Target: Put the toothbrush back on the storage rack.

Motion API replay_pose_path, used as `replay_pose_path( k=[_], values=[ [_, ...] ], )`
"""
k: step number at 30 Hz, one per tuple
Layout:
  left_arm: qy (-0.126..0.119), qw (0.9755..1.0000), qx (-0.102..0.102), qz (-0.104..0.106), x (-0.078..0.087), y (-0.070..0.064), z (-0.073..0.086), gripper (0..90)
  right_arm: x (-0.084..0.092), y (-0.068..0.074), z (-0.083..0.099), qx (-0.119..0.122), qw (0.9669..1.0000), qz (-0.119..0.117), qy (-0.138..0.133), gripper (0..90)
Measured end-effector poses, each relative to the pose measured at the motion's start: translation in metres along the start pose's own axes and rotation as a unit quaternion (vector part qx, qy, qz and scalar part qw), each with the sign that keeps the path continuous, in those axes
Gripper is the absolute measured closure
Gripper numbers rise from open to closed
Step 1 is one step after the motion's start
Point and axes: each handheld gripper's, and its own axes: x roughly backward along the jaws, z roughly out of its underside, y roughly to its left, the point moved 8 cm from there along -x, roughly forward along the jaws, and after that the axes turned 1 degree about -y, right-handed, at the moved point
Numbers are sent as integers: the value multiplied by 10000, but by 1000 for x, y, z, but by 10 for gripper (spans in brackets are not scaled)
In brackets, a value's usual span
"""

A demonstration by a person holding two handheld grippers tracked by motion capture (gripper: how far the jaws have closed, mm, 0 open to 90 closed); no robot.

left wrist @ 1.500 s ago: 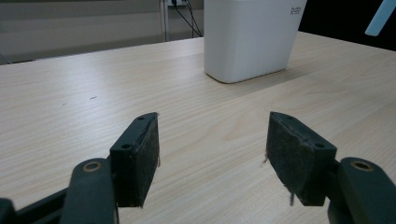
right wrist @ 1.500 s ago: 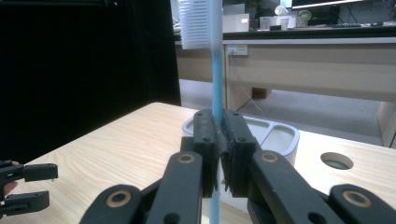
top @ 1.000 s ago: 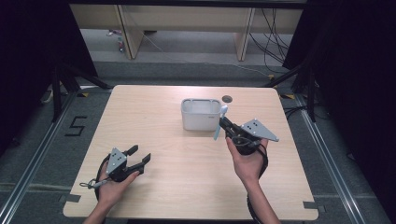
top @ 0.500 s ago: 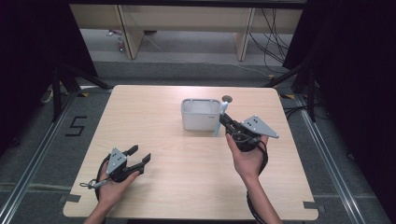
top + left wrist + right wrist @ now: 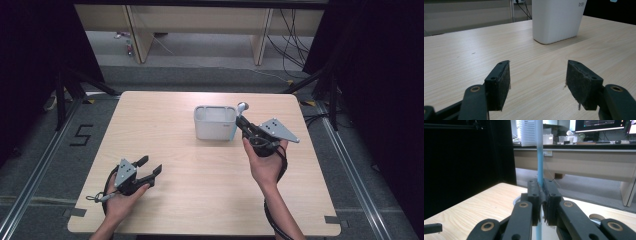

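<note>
My right gripper hangs over the table just right of a white tub, shut on a toothbrush. In the right gripper view the toothbrush stands upright between the pads of the right gripper, with a light blue handle and its white bristle head up and facing left. My left gripper rests low at the table's front left, open, with nothing between its jaws. In the left gripper view the left gripper points at the white tub, which stands well ahead.
The pale wooden table has bare room around the tub. A small round disc lies on the table beyond the right gripper. Past the far edge are desk legs and cables on the floor. Dark curtains flank both sides.
The right hand has shifted slightly and the toothbrush now stands steeper beside the tub. The left gripper has stayed where it was.
</note>
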Motion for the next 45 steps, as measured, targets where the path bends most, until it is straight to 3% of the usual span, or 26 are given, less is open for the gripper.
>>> replay_pose_path(
  k=[4, 7, 21, 30, 35, 37, 45],
  values=[
    [-3, 10000, -1, 1, 0, 0, 0, 358, -1, -1, -2, 94, 10000, 18, 5, 855],
    [-6, 10000, 14, 4, 0, -1, 0, 359, -2, -1, -4, -8, 10000, 34, -16, 856],
    [-76, 10000, 13, 31, -1, -3, -1, 360, -7, -8, -14, 91, 9998, 130, -156, 856],
    [3, 10000, -14, 29, -1, -4, 0, 361, -16, -8, -22, 50, 9997, 140, -173, 855],
    [-41, 9999, -11, 92, -2, -6, -1, 361, -21, -8, -27, 235, 9994, 173, -168, 855],
    [-37, 9999, -2, 96, -2, -6, -1, 361, -24, -8, -27, 127, 9996, 164, -191, 856],
    [-3, 10000, 12, 56, -1, -6, 0, 361, -27, -12, -31, 150, 9994, 217, -224, 855]
  ],
)
